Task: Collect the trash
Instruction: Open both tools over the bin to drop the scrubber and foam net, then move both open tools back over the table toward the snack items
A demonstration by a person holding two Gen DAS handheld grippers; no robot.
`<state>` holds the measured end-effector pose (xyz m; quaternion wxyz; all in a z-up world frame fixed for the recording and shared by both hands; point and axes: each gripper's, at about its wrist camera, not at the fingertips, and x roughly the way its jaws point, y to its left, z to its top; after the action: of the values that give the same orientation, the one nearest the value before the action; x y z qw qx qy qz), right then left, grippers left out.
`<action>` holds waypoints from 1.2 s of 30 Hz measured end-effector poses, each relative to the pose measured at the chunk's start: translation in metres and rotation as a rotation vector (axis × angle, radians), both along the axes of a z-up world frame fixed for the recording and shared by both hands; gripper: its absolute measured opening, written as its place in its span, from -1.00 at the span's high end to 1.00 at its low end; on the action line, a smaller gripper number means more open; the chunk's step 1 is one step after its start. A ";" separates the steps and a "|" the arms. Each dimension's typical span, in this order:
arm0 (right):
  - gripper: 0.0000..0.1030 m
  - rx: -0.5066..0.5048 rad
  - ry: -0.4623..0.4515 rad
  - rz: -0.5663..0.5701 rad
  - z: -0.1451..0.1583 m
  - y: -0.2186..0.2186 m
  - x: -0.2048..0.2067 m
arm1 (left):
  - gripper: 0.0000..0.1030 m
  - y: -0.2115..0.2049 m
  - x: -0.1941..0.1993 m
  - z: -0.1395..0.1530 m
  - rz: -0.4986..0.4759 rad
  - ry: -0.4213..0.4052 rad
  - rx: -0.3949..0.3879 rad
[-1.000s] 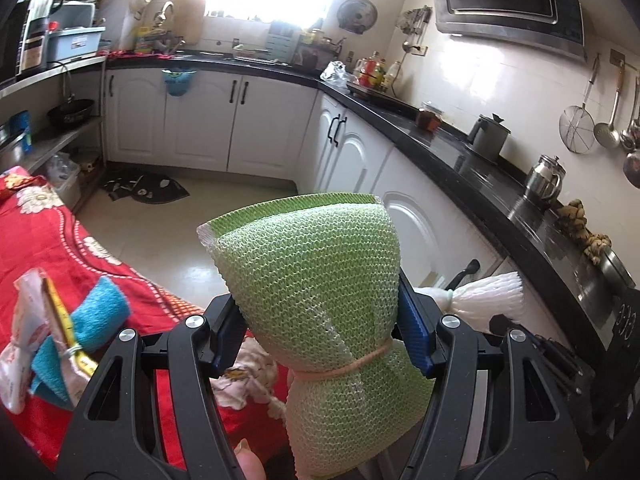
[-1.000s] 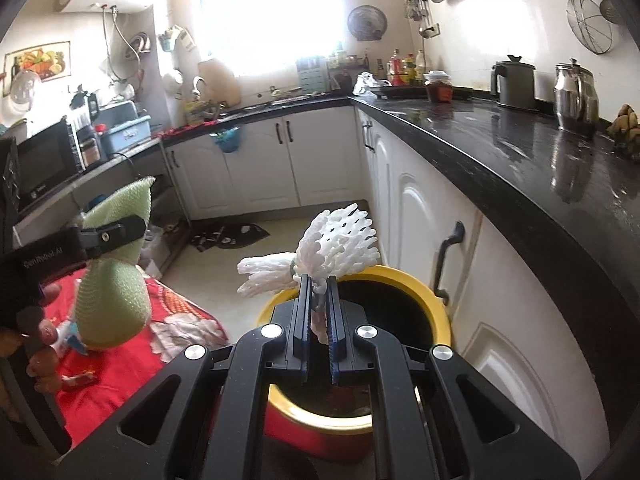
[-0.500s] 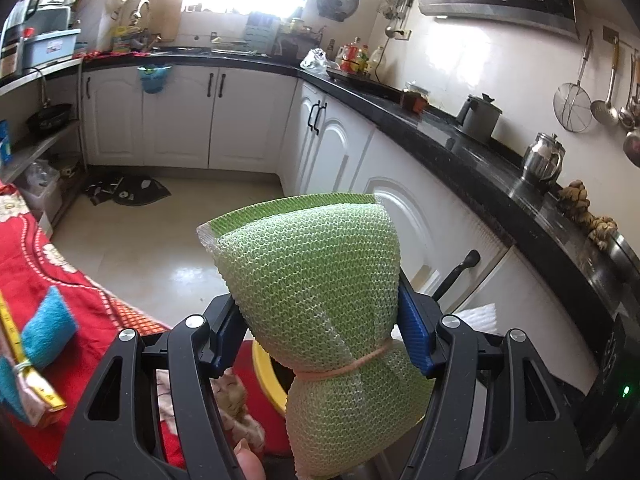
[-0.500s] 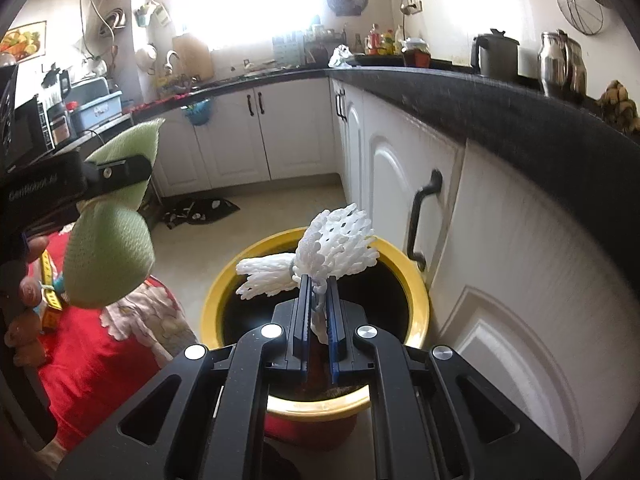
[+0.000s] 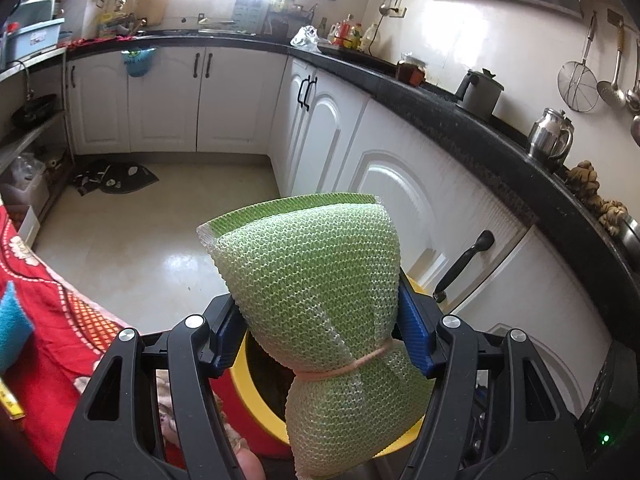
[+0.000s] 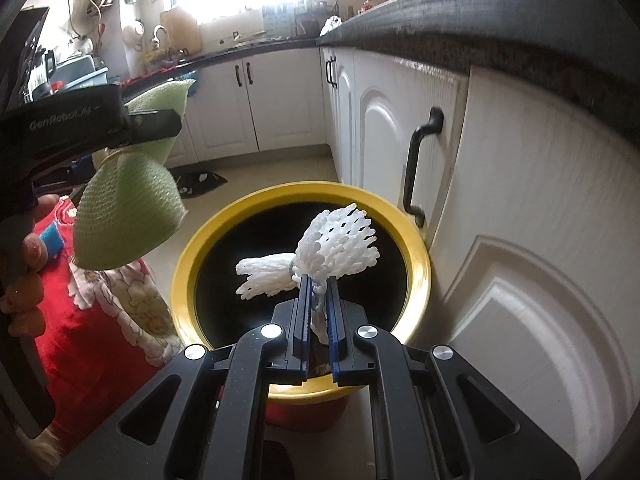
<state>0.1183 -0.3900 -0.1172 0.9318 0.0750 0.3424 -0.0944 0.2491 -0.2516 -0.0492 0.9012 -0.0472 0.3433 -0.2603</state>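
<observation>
I see the yellow-rimmed bin (image 6: pixel 416 268) standing against the white cabinets (image 6: pixel 520 208). My left gripper (image 5: pixel 320 332) has its jaws clamped on the green foam net (image 5: pixel 316 276) beside the rim; my right gripper (image 6: pixel 318 312) pinches the white foam net (image 6: pixel 320 252) over the bin's mouth.

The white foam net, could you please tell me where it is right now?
In the right wrist view, the white foam net is pinched in the right claw, directly above the yellow-rimmed bin beside the white cabinet door.
</observation>
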 end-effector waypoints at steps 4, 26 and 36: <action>0.85 0.010 0.025 -0.005 -0.007 -0.001 0.002 | -0.12 -0.005 0.004 -0.008 -0.007 0.015 0.003; -0.06 0.075 0.048 -0.037 -0.017 -0.008 0.006 | -0.78 0.001 0.015 -0.027 0.001 0.109 -0.016; -0.35 0.064 0.022 -0.044 -0.009 -0.005 0.003 | -0.79 0.028 0.013 -0.017 0.077 0.117 -0.015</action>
<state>0.1217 -0.3949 -0.1263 0.9229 0.1110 0.3536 -0.1046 0.2618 -0.2235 -0.0661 0.8885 -0.0825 0.3915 -0.2246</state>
